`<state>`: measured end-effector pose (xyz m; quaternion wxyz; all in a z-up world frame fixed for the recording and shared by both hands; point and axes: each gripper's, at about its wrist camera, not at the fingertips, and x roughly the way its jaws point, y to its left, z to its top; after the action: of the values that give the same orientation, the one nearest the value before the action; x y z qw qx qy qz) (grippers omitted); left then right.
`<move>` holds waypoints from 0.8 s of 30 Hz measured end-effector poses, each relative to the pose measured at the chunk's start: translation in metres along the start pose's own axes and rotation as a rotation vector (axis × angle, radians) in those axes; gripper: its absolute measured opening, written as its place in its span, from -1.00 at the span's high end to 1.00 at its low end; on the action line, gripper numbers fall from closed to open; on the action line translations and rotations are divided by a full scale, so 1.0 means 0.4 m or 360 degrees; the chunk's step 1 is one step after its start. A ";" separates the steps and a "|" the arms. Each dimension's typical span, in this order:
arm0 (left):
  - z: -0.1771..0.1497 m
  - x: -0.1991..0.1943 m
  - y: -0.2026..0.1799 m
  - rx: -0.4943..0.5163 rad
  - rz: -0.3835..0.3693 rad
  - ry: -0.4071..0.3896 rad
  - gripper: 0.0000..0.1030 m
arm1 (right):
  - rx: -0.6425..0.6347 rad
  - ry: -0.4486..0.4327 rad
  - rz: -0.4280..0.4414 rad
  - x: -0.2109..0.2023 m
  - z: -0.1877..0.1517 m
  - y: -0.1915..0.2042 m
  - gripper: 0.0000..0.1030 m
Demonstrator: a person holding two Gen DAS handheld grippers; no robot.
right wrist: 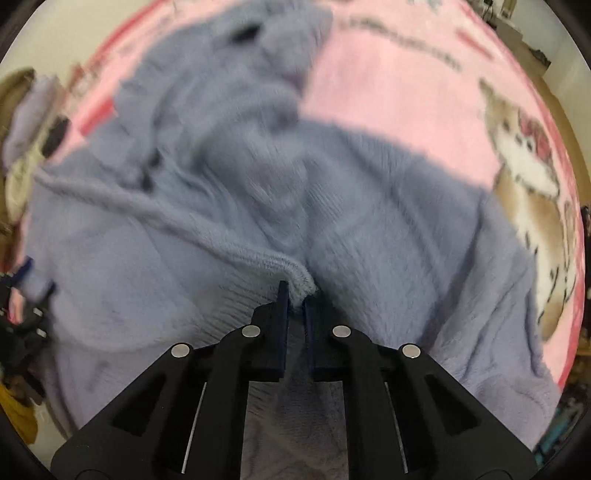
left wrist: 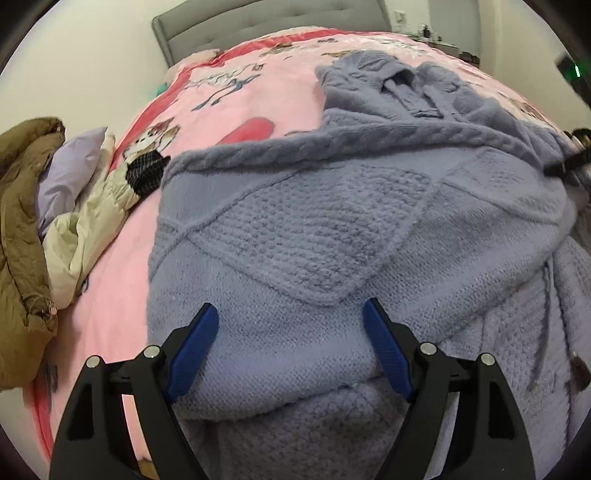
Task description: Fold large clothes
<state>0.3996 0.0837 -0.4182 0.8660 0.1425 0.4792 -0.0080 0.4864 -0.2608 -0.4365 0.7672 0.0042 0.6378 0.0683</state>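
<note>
We look down at a bed (left wrist: 236, 110) where a lavender-grey knitted sweater (left wrist: 314, 229) lies spread over a pink blanket (left wrist: 122, 273) printed with cartoon animals. Our left gripper (left wrist: 290, 328) hangs just above the knit, its blue fingers (left wrist: 195, 350) spread wide, with nothing between them; the sweater lies flat beneath and beyond the tips, and a folded edge of it runs under the jaws close to the camera. A cable-knit band (left wrist: 332, 142) crosses the garment farther off, and past it the collar (left wrist: 406, 88) lies toward the grey headboard (left wrist: 207, 26). At the left side of the bed we see a brown coat (left wrist: 22, 236), a cream garment (left wrist: 85, 229) and a lilac piece (left wrist: 70, 173) heaped together.

From our right gripper (right wrist: 295, 301) the picture is blurred, yet the grip is clear: the jaws are drawn nearly together and pinch a ribbed edge of the sweater (right wrist: 291, 269), which bunches into a small ridge right at the tips. From that point the knit fans away across the bed, over the pink blanket (right wrist: 406, 92), where a printed cat (right wrist: 528, 192) shows at the right. The other gripper's dark frame appears faintly at the far left edge of this view, beside the sweater.
</note>
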 end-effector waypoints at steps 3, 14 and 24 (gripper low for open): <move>0.001 0.006 -0.010 0.0000 0.0046 -0.0005 -0.57 | 0.0044 -0.0019 -0.0015 0.005 0.003 -0.001 0.80; 0.033 -0.130 -0.044 -0.0016 0.0039 -0.0239 -0.81 | 0.0314 -0.0499 0.0121 -0.210 -0.182 -0.086 -0.19; 0.111 -0.231 -0.440 0.0325 -0.0511 -0.0377 -0.83 | 0.1119 -0.0386 -0.0498 -0.349 -0.692 -0.365 -0.72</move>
<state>0.3600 -0.1077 -0.3610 0.8850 0.1493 0.3873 -0.2110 0.2050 -0.4431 -0.3653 0.7898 0.1772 0.5200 -0.2726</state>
